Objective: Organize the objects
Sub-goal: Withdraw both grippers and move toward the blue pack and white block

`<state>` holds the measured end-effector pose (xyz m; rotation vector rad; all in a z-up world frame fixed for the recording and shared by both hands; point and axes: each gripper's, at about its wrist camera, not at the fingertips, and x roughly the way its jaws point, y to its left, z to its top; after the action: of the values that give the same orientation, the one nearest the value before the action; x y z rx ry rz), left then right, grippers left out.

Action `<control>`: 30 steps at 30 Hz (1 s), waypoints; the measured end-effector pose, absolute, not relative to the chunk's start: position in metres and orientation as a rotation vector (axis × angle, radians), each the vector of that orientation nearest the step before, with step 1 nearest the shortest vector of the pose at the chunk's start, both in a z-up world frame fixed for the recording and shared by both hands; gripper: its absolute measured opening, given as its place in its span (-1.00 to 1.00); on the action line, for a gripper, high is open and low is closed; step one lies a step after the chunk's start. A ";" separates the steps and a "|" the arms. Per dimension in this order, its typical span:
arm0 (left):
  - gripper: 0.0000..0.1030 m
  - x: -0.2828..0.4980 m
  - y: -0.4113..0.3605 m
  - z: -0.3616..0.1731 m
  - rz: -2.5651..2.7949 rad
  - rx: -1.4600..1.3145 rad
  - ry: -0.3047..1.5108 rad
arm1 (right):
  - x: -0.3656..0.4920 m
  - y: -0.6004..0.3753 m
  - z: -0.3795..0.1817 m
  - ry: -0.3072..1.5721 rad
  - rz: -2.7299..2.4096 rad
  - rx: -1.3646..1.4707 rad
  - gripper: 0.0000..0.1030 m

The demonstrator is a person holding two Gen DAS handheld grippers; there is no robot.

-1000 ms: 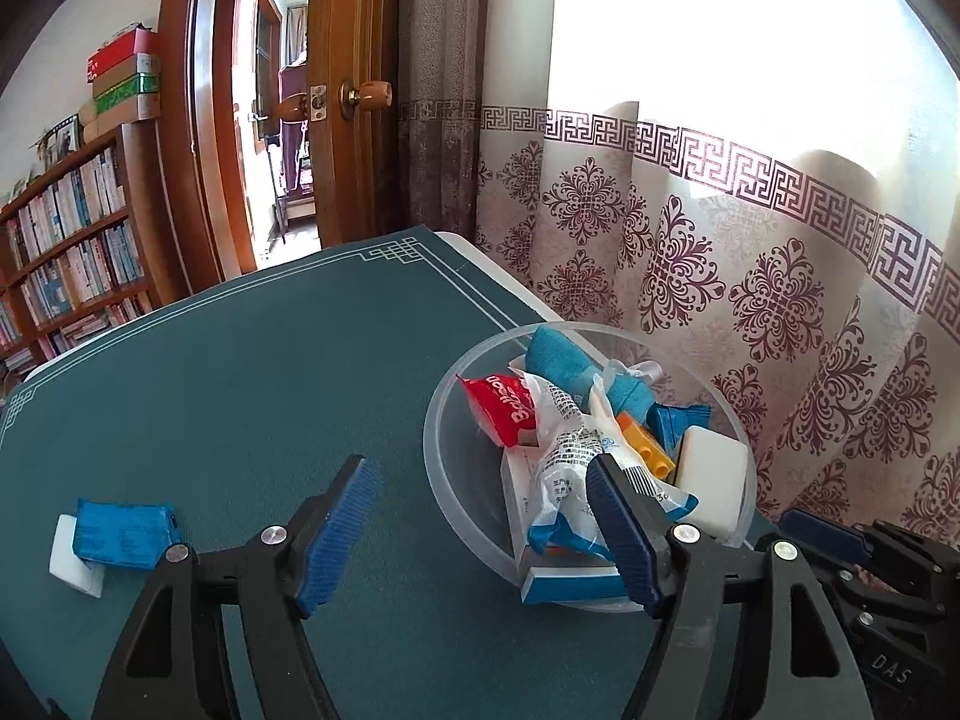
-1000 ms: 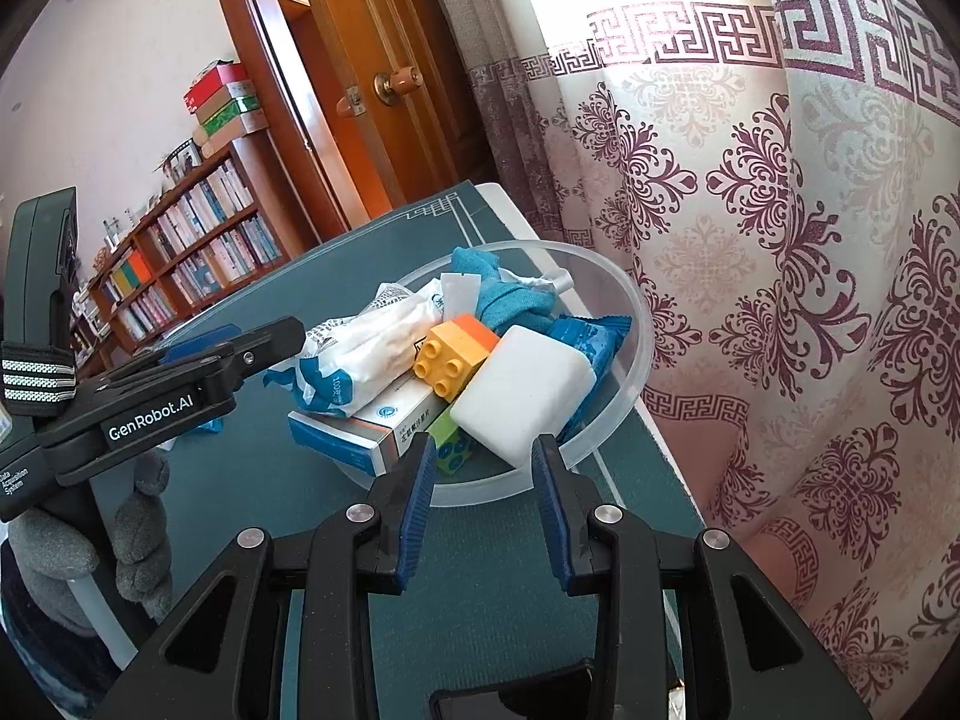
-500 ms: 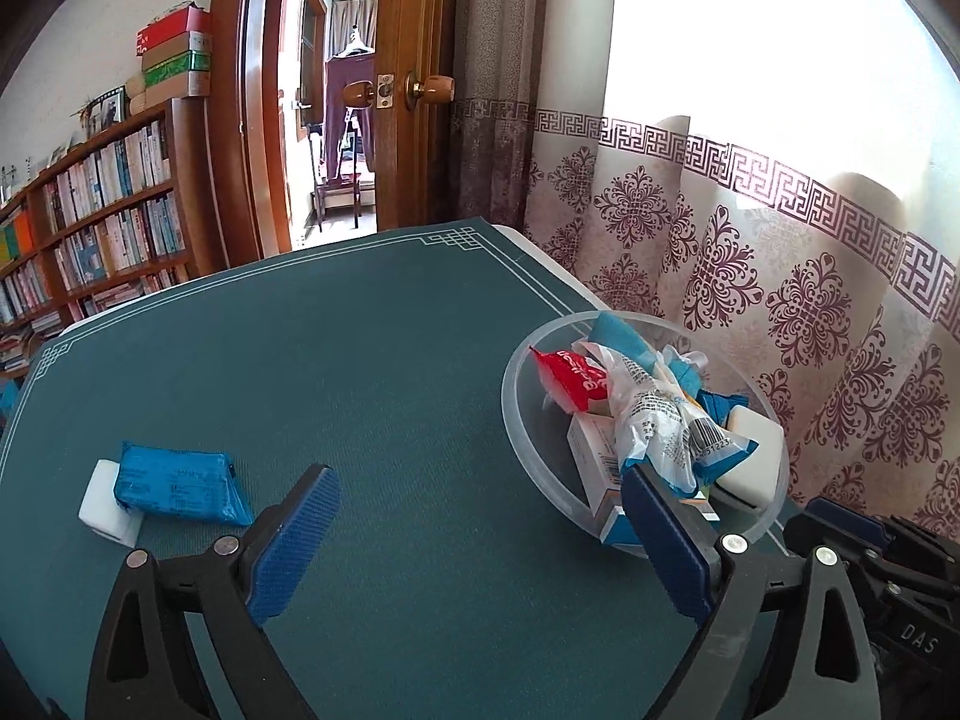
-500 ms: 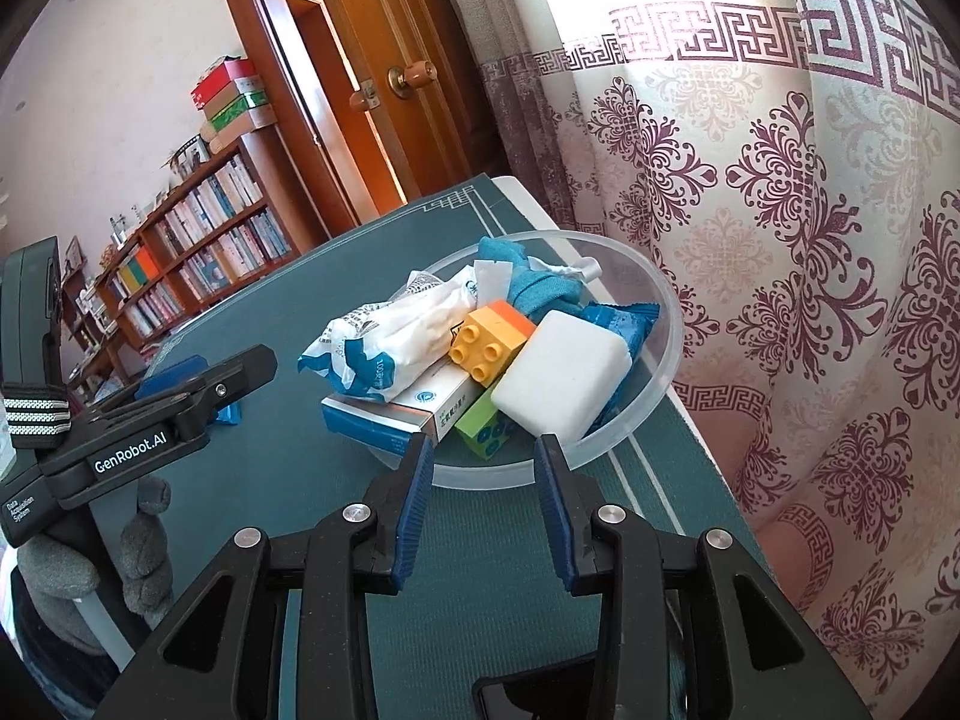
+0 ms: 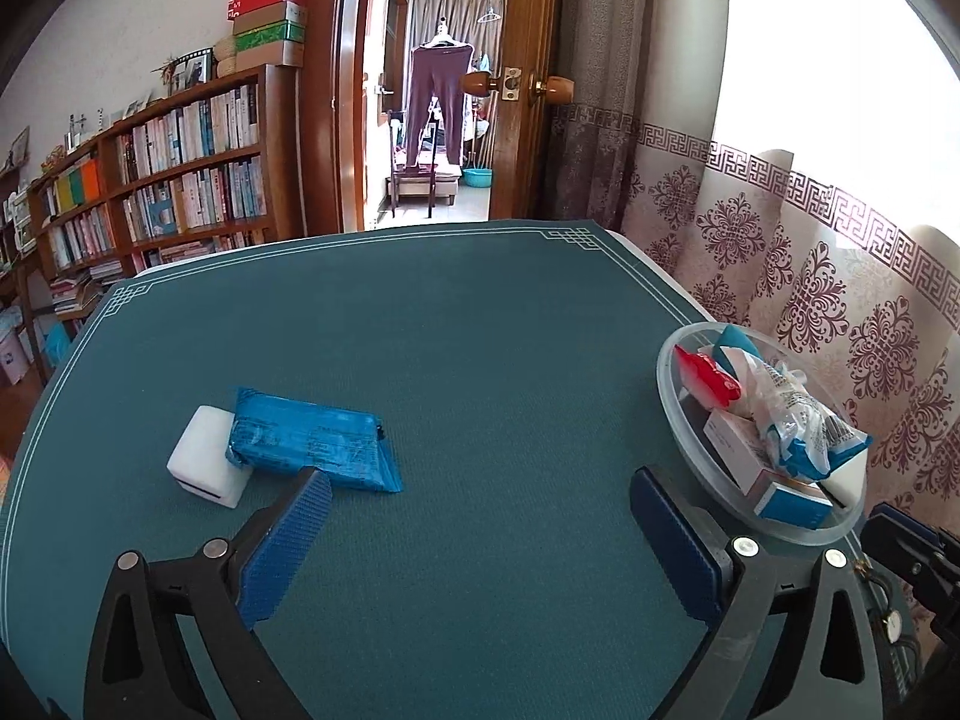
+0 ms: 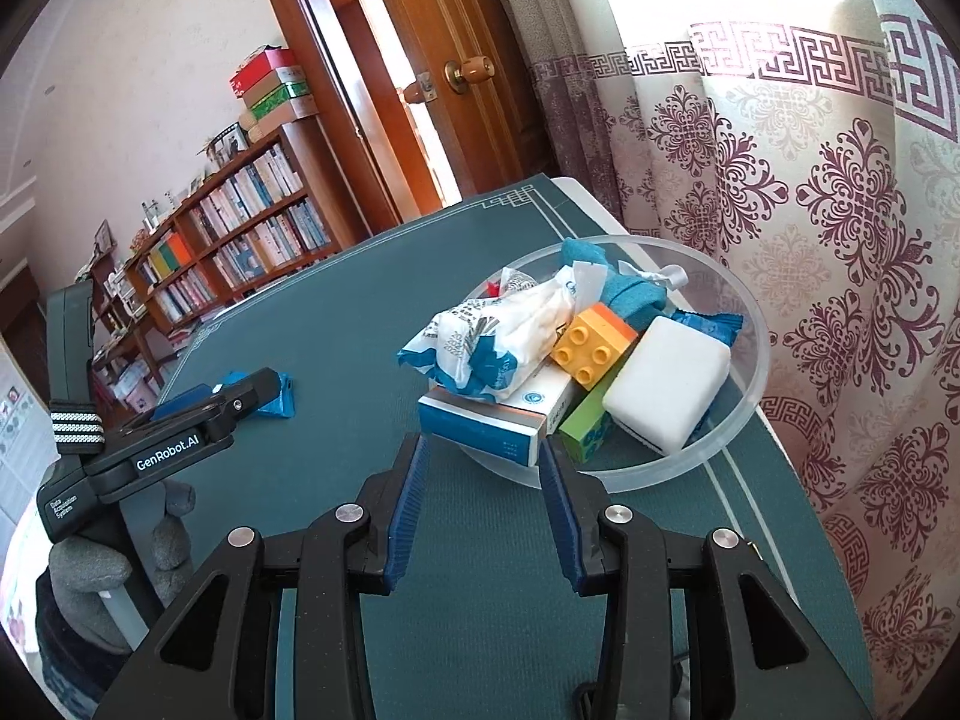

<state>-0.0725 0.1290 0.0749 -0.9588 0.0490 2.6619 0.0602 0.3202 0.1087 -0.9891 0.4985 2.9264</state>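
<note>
1. The left gripper had its jaws spread wide with nothing between them; they had just been opening further. It hung over bare green cloth on the counter.
2. The right gripper held its jaws narrowly apart, also empty, having just opened a little. They stood just short of the near rim of the clear bowl.
3. Just past the left jaw lay a blue packet, touching and partly overlapping a white block. Both sat loose toward the counter's left edge, well apart from the bowl.
4. The bowl stood near the counter's right edge, by the curtain. It already held a heap: a blue-and-white box, a white-and-blue wrapper, an orange brick, a green brick, a white pad, a teal cloth and a red packet.
5. By my judgement, most of the sorting was done. The blue packet and the white block were still to be collected, and the wide left jaws seemed set for one of them.
</note>
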 end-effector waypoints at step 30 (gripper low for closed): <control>0.99 -0.125 0.014 0.031 2.897 -1.176 0.059 | 0.007 0.206 0.066 0.256 3.064 -1.363 0.03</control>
<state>-0.1254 0.0142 0.0307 -1.1756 0.0588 2.8968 0.0075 0.2064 0.0661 -1.3628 0.2560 3.0641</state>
